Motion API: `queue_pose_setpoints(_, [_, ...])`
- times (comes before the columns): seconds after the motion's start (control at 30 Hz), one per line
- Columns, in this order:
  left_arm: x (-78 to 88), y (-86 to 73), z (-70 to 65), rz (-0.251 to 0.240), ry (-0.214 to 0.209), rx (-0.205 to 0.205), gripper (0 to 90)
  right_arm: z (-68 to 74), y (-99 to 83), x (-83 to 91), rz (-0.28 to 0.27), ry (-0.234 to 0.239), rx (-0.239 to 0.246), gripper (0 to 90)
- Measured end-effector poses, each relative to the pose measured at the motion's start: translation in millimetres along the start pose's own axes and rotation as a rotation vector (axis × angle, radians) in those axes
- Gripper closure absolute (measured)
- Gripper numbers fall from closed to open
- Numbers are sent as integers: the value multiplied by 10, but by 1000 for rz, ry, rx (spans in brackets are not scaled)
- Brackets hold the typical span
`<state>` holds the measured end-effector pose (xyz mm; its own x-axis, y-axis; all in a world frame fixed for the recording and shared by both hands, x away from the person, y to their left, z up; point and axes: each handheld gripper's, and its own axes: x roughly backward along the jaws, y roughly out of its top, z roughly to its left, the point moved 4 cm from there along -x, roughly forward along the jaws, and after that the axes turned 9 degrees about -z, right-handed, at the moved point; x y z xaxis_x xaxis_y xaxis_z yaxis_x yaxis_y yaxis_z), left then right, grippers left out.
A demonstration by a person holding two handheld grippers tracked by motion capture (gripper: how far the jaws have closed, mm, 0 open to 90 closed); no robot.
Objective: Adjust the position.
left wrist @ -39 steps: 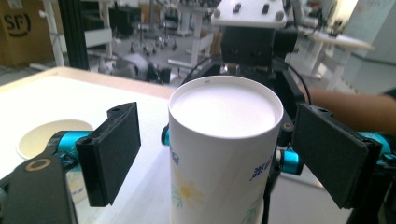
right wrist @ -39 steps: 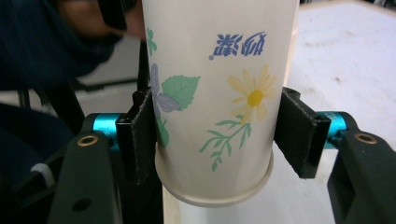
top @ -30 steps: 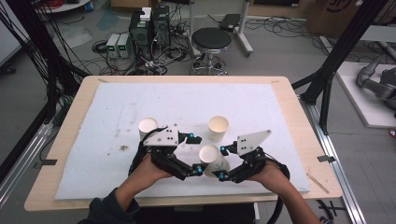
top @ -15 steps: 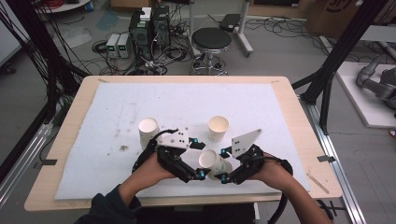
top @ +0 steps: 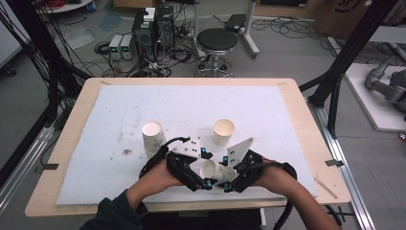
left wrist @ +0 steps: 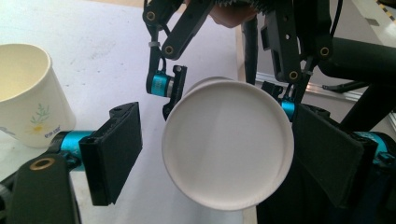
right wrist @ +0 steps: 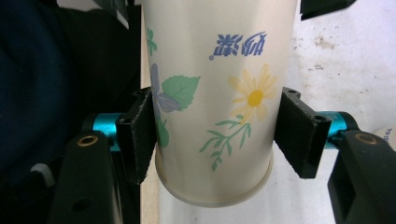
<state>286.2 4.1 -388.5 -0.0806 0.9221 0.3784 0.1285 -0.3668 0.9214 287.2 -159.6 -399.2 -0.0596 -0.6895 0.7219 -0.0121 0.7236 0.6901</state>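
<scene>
My right hand-held gripper (right wrist: pixel 212 140) clamps the paper cup (right wrist: pixel 212 93) sideways, base toward my left hand-held gripper (left wrist: pixel 219 154), whose jaws, just closing, straddle it untouched.

Even, soft indoor light; close views slightly blurred.

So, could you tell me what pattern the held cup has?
Cup: yellow daisy, green leaves; right gripper view.

Flower-printed white paper cup (top: pixel 214 171) lies sideways between left hand-held gripper (top: pixel 207 183) and right hand-held gripper (top: pixel 225 183) at near edge of white-padded wooden counter (top: pixel 297 120), two upright white paper cups (top: pixel 153 135) (top: pixel 223 132) just behind.
</scene>
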Motion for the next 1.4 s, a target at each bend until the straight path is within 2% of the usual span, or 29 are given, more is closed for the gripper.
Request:
queue_pose_setpoints(0.1, [-11, -10, -19, 18, -24, -3, 213, 19, 25, -17, 19, 7, 0, 361])
queue_pose_setpoints(0.3, [-37, -35, -32, 34, -45, -8, 258, 59, 42, -62, 43, 21, 14, 361])
queue_pose_setpoints(0.37, [-40, -46, -34, 46, -57, -17, 303, 61, 31, -73, 58, 27, 5, 360])
queue_pose_setpoints(0.43, [-42, -54, -33, 52, -62, -21, 345, 60, 26, -82, 52, 36, 1, 360])
queue_pose_setpoints(0.6, [-36, -59, -26, 51, -58, -32, 367, 45, 10, -87, 44, 45, -8, 360])
queue_pose_setpoints(0.67, [-26, -60, -28, 43, -50, -37, 369, 38, -1, -91, 24, 43, -7, 319])
queue_pose_setpoints(0.77, [11, -60, -17, 22, -37, -34, 371, 11, -29, -85, -40, 10, -64, 208])
queue_pose_setpoints(1.0, [113, -78, 4, -67, -9, -11, 373, -7, -120, 56, -255, 2, -148, 208])
queue_pose_setpoints(1.23, [184, -80, -3, -194, -4, 7, 372, 18, -159, 239, -460, -53, -167, 208])
queue_pose_setpoints(1.4, [228, -94, 8, -250, 6, 8, 372, 27, -218, 309, -552, -88, -182, 204])
